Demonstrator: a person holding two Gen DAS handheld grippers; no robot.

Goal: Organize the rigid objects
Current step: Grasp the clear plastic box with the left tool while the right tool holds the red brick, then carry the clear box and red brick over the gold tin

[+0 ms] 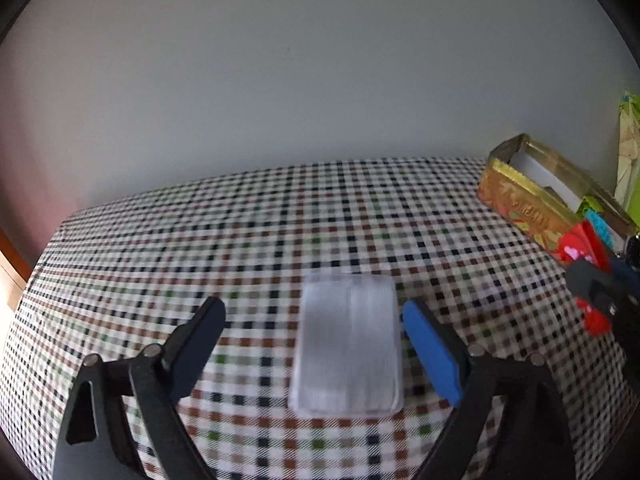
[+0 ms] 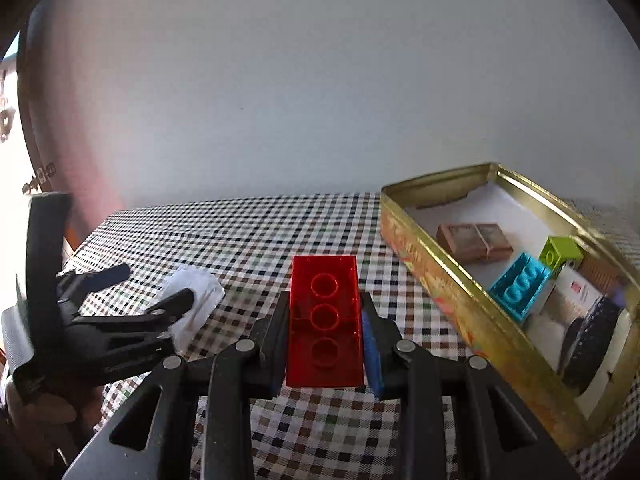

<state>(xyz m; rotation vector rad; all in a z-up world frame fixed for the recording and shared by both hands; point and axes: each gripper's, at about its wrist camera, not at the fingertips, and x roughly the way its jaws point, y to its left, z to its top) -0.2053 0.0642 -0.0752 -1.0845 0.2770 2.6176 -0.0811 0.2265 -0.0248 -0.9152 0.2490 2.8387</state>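
A checked tablecloth (image 1: 280, 220) covers the table, with a plain pale wall behind it. Nothing lies between the red brick (image 2: 325, 320) and the gold tin (image 2: 432, 276), which sits open just to the right of the brick in the right wrist view.

Inside the tin are a brown block (image 2: 474, 241), a turquoise studded brick (image 2: 520, 284), a lime green brick (image 2: 560, 254), a dark ridged round piece (image 2: 588, 332) and a white card or box (image 2: 576, 292). The blocks lie apart at the far end, the rest crowded together at the near end.

The right gripper (image 2: 326, 320) is clenched on the translucent red brick, its pads pressing both long sides. The brick is held above the cloth, studs up, its long axis running along the fingers toward the wall.

The left gripper (image 1: 314, 318) stands released, its fingers wide apart on either side of a clear plastic case (image 1: 348, 344) that lies flat on the cloth. The right finger is just beside the case's edge and the left finger well apart from it. The case's long axis points away toward the wall; the picture is blurred
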